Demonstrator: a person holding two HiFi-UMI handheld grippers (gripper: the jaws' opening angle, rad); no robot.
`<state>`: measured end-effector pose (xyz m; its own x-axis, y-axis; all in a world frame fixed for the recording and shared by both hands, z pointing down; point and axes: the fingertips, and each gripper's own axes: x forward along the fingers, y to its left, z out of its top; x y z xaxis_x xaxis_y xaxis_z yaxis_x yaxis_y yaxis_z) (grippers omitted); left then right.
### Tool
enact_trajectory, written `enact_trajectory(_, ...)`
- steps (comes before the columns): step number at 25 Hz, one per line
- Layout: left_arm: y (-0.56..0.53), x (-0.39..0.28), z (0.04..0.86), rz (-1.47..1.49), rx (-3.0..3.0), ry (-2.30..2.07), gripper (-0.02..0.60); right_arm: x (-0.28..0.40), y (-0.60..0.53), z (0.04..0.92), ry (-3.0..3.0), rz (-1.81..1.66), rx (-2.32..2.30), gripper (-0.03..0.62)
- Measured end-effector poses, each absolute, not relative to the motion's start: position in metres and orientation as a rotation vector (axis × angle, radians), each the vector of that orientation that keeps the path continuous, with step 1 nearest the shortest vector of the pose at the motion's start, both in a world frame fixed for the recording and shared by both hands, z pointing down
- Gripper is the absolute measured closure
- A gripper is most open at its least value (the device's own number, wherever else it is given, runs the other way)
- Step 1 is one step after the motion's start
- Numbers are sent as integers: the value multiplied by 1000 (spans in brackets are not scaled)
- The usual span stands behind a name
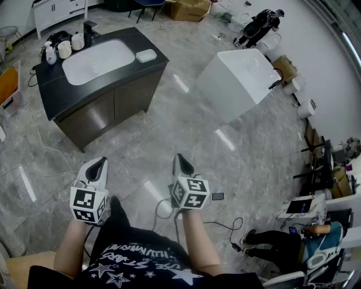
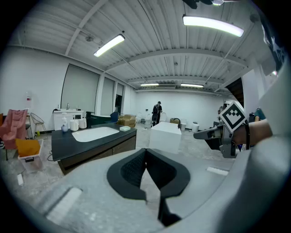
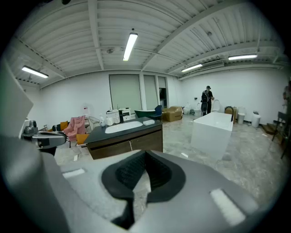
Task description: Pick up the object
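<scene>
A dark vanity counter [image 1: 56, 93] with a white sink basin [image 1: 98, 61] stands ahead on the left. On it lie a white soap dish [image 1: 146, 55], two white mugs [image 1: 65, 49], a small bottle [image 1: 51, 54] and a black faucet [image 1: 88, 31]. My left gripper [image 1: 100, 162] and right gripper [image 1: 179, 158] are held side by side over the floor, well short of the counter. Both have their jaws together with nothing between them. The left gripper view shows the counter [image 2: 68, 143] beyond the shut left gripper [image 2: 145, 150]. The right gripper [image 3: 145, 153] points toward the counter [image 3: 122, 132].
A white freestanding bathtub [image 1: 242, 73] stands ahead on the right. Cables [image 1: 225, 226] trail on the grey tiled floor near the person's feet. A seated person [image 1: 282, 237] and desks are at the right edge. Another person [image 1: 259, 25] stands far back, with cardboard boxes [image 1: 189, 8] nearby.
</scene>
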<state>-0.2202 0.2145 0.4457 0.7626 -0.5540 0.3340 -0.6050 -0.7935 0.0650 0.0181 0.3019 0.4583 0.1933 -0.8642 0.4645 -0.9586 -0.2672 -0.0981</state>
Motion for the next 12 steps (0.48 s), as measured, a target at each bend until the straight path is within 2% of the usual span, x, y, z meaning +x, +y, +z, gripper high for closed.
enact_trajectory(12, 202, -237, 466, 449, 2714, -950, 574, 13, 286, 469, -1745, 658, 2251, 589)
